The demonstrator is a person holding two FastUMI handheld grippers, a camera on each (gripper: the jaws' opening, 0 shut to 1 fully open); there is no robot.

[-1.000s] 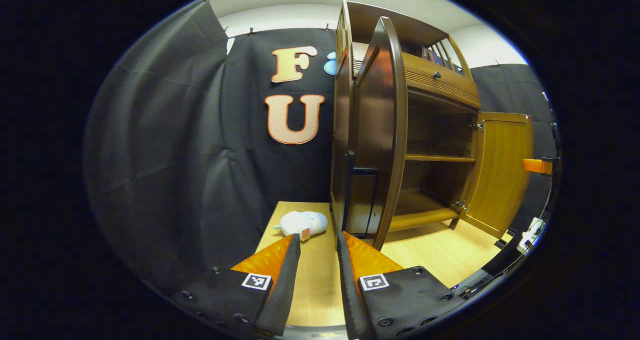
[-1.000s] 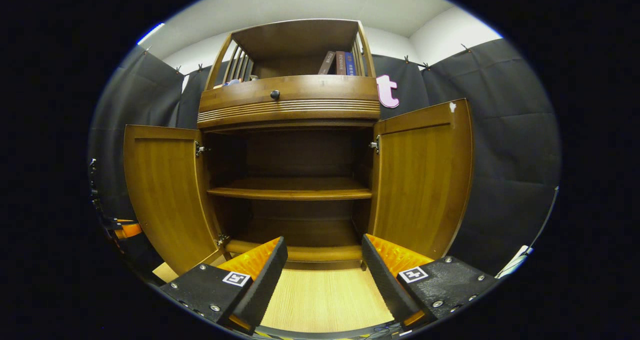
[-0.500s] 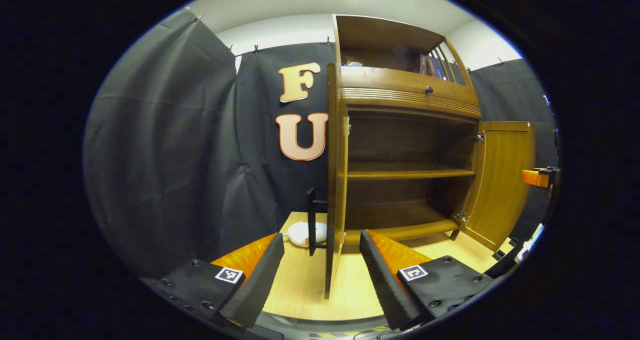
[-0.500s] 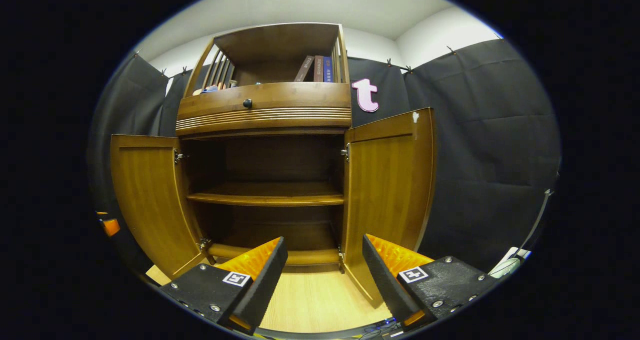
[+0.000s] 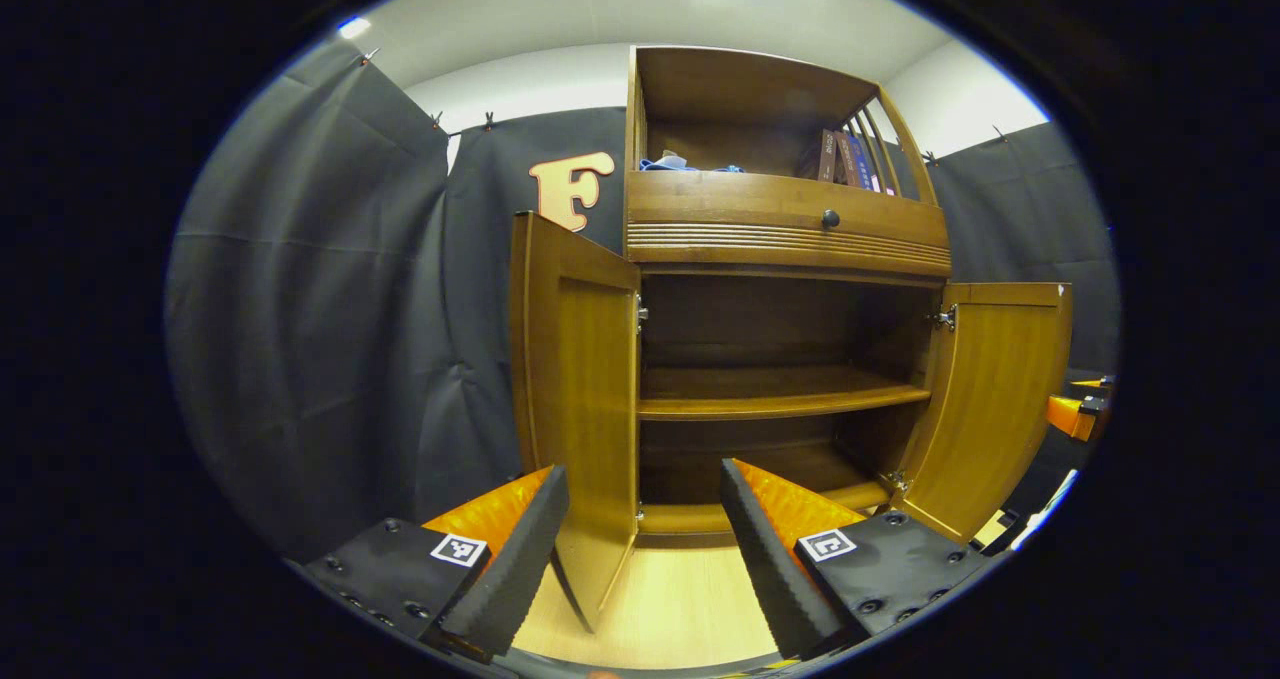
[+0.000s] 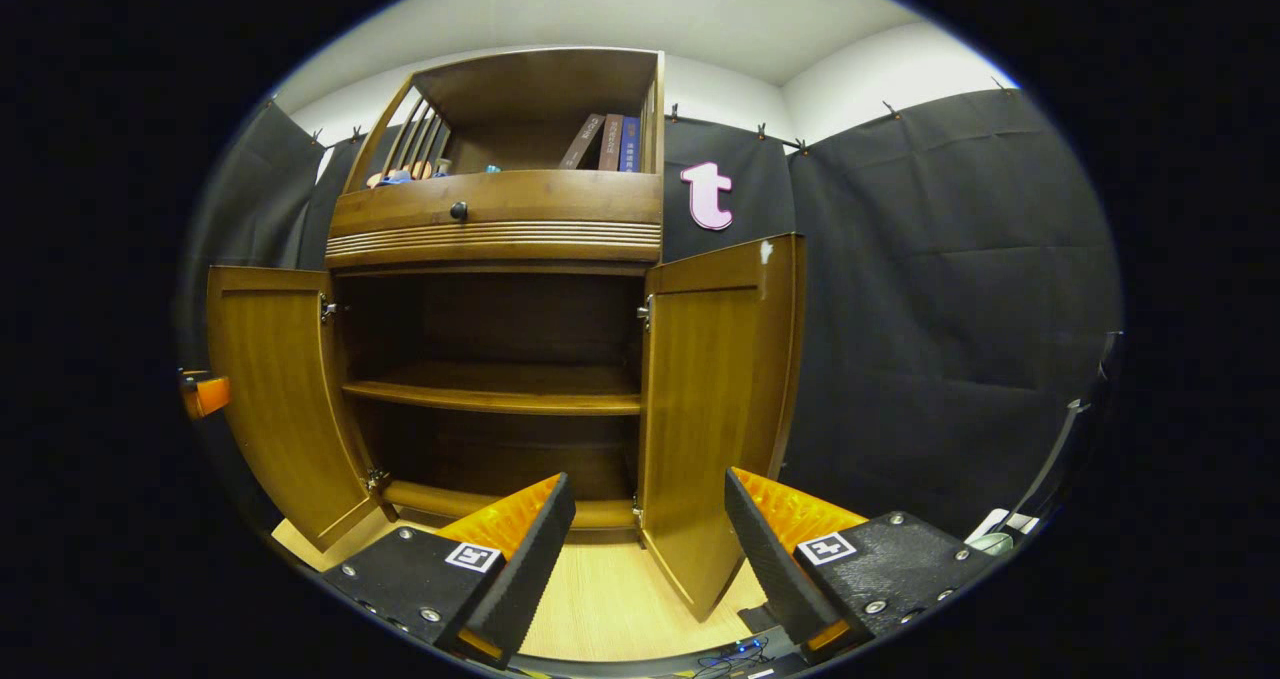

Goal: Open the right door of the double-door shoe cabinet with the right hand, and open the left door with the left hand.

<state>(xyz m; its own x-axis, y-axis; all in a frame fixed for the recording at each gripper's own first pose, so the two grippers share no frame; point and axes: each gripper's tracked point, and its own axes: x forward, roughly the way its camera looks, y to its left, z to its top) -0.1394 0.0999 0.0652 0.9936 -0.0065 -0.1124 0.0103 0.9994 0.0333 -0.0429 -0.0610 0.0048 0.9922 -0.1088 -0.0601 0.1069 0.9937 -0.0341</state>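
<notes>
No readable text; book spines (image 6: 610, 144) too small; tool tags bear patterns only.

I stand in a recording booth: black cloth wall (image 6: 950, 289) at three o'clock, wooden shoe cabinet (image 6: 500, 229) at twelve.

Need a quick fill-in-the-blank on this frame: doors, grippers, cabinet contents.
1. Both doors of the shoe cabinet, the left door and the right door, stand ____.
2. The left gripper and right gripper each hold ____.
3. On the top shelf stand several ____.

Missing words: open; nothing; books
</notes>
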